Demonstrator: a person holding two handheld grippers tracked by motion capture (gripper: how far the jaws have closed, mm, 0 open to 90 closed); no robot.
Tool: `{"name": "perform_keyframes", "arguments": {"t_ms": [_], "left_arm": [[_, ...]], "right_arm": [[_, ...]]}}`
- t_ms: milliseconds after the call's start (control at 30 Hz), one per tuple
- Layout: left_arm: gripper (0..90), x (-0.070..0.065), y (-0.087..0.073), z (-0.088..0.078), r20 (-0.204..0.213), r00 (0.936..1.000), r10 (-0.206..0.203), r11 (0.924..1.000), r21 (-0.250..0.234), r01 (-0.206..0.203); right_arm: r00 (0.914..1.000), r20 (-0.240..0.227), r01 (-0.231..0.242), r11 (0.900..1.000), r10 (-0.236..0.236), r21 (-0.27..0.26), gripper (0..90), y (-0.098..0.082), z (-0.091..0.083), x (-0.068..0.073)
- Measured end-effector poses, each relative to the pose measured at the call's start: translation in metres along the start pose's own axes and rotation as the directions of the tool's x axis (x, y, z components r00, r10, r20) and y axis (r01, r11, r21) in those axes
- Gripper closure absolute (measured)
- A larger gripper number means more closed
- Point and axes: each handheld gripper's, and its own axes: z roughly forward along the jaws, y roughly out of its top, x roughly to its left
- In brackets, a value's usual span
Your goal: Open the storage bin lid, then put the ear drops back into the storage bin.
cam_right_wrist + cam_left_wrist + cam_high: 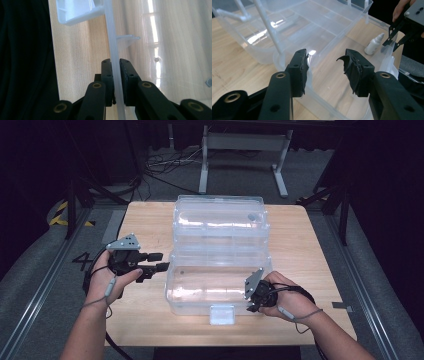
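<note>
A clear plastic storage box (220,285) sits in the middle of the wooden table (300,250), its long axis running across the table from left to right. Its lid (220,217) stands swung open on the far side, and the white latch (222,314) on the front wall faces the person. The plastic is smooth, glossy and see-through, with rounded corners and moulded ribs that catch the overhead light. Inside, near the right end, lies a small white dropper bottle (374,44) on its side.

The right gripper (253,295) has its black jaws clamped on the thin rim (113,50) of the box's right front edge; in the right gripper view the pads press the translucent wall from both sides. The left gripper (157,261) hovers just off the box's left end with its jaws apart, nothing between them; one pad (352,67) looks torn and curled.

The tabletop is pale, grained wood. Around it lies grey carpet, with cables (165,167) and a white metal frame (245,150) at the back of a dark room.
</note>
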Motion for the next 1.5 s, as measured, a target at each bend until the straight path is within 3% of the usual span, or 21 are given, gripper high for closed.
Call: {"name": "perform_keyframes", "arguments": {"t_ms": [200, 500, 900, 1000, 1067, 1167, 1500], "left_arm": [[54.5, 0.002, 0.028, 0.006, 0.009, 0.9995, 0.032, 0.9994, -0.014, -0.032], [55.3, 0.005, 0.054, 0.021, 0.034, 0.9980, 0.054, 0.9985, -0.011, -0.054], [55.0, 0.011, 0.086, 0.056, 0.081, 0.9926, 0.091, 0.9959, -0.011, -0.090], [55.5, 0.013, 0.093, 0.066, 0.115, 0.9877, 0.106, 0.9943, -0.024, -0.104], [56.2, 0.014, 0.097, 0.073, 0.119, 0.9860, 0.117, 0.9931, -0.027, -0.114], [57.0, 0.016, 0.103, 0.082, 0.131, 0.9841, 0.120, 0.9927, -0.028, -0.118], [55.8, 0.015, 0.121, 0.106, 0.108, 0.9797, 0.169, 0.9854, 0.003, -0.170]], "right_arm": [[1.0000, -0.002, -0.001, 1.000, 0.001, -0.008, 82.4, -0.001, 0.000, 0.000], [0.9999, -0.011, -0.009, 1.000, 0.009, -0.023, 82.4, -0.003, 0.000, -0.001], [0.9994, -0.023, -0.027, 0.999, 0.027, -0.025, 82.0, -0.003, 0.000, -0.002], [0.9996, -0.015, -0.022, 0.999, 0.022, -0.025, 82.0, -0.003, 0.000, -0.002], [0.9990, -0.011, -0.044, 0.999, 0.043, -0.028, 81.9, -0.003, 0.000, 0.000], [0.9995, -0.010, -0.029, 0.999, 0.029, -0.040, 81.9, -0.005, 0.000, -0.001], [0.9995, -0.009, -0.030, 0.998, 0.030, -0.051, 81.8, -0.006, 0.001, -0.001]]}}
